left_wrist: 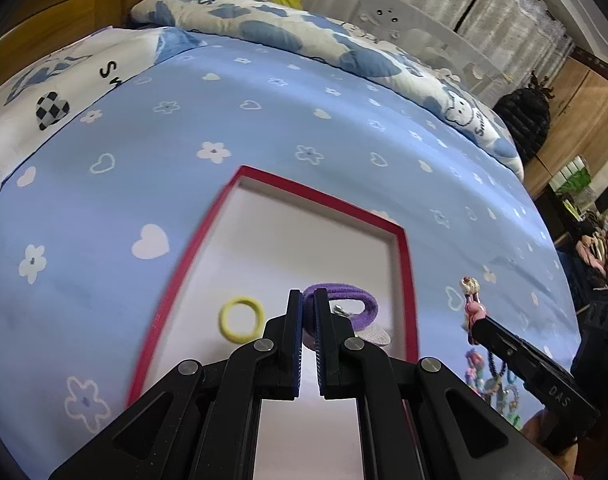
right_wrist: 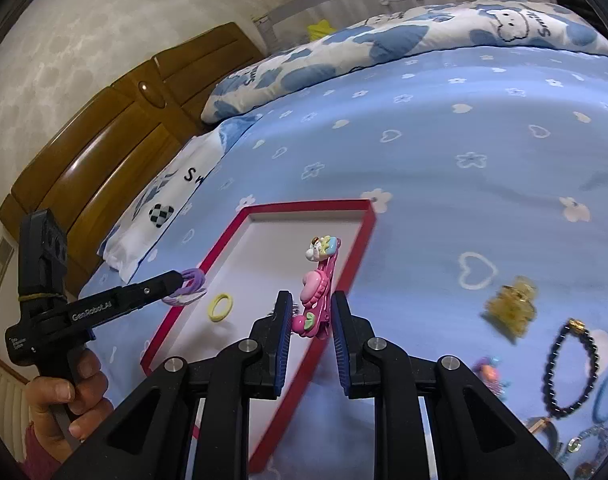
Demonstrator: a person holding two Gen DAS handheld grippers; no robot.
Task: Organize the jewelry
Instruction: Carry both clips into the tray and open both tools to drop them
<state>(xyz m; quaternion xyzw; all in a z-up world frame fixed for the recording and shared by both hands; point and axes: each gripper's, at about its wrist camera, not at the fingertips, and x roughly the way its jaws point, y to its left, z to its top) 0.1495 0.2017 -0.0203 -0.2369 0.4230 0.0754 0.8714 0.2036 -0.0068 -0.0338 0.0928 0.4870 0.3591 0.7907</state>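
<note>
On the left of the right wrist view, a hand [right_wrist: 60, 396] grips the handle of the left hand-held gripper [right_wrist: 180, 280], whose tips hang over the left rim of the red tray [right_wrist: 367, 220]. Its jaws are pressed nearly together on a purple tie [left_wrist: 343, 304]; in the left wrist view the tie loops out past the left hand-held gripper's [left_wrist: 308, 300] tips, above the tray floor. A yellow tie [left_wrist: 241, 319] lies flat in the tray, just left of those tips. The tray sits on a blue sheet [left_wrist: 264, 120] printed with hearts and flowers, with a quilt [left_wrist: 284, 28] beyond it.

Further right, the right hand-held gripper [right_wrist: 312, 312] is narrowly parted and clamps a pink clip [right_wrist: 317, 280] by its lower end. The clip stands up over the tray's right side, a cartoon charm at its top.

Right of the tray, on the sheet, lie a blurred amber claw clip [right_wrist: 511, 308], a dark bead bracelet [right_wrist: 571, 368], a blue tie [right_wrist: 607, 396] and other small trinkets too blurred to name.
</note>
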